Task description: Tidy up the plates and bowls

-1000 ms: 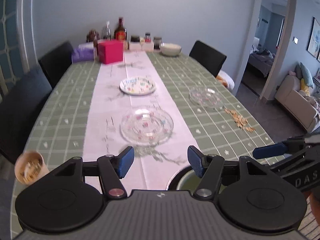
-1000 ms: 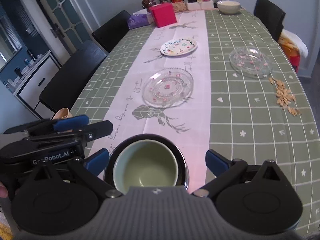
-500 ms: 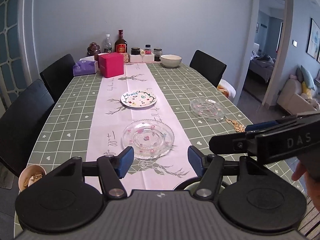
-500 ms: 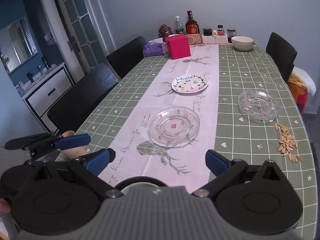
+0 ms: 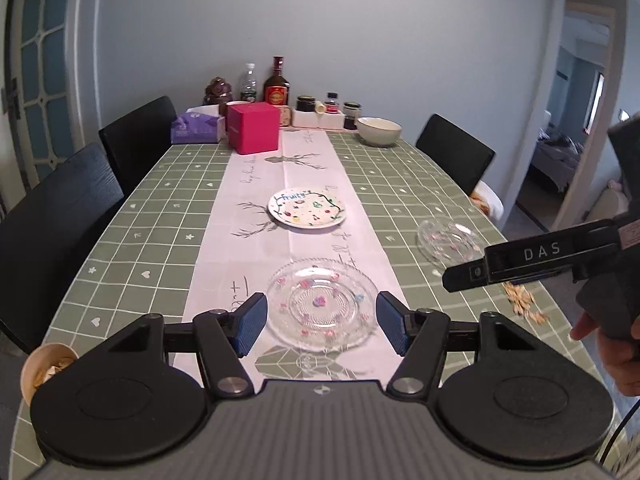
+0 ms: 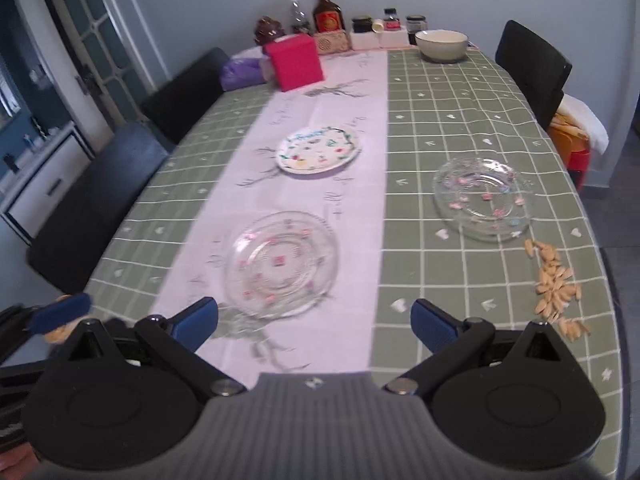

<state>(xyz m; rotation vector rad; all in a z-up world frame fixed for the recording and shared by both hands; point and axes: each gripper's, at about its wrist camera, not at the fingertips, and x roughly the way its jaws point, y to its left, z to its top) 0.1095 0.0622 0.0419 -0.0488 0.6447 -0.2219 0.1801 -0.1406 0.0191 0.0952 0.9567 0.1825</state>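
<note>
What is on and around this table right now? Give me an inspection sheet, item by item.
Surface: table under a green checked cloth, pale runner down the middle.
Job's things: near glass plate and painted plate on the runner; second glass plate on the green; cream bowl at the far end.
Clutter: seeds beside the second glass plate; red box, purple tissue pack, bottles and jars at the far end; cup at the near-left edge.
Grippers: left gripper and right gripper both open, empty.
Cables: dark cable, lower right of left view.
Surroundings: black chairs, doorway to another room.
</note>
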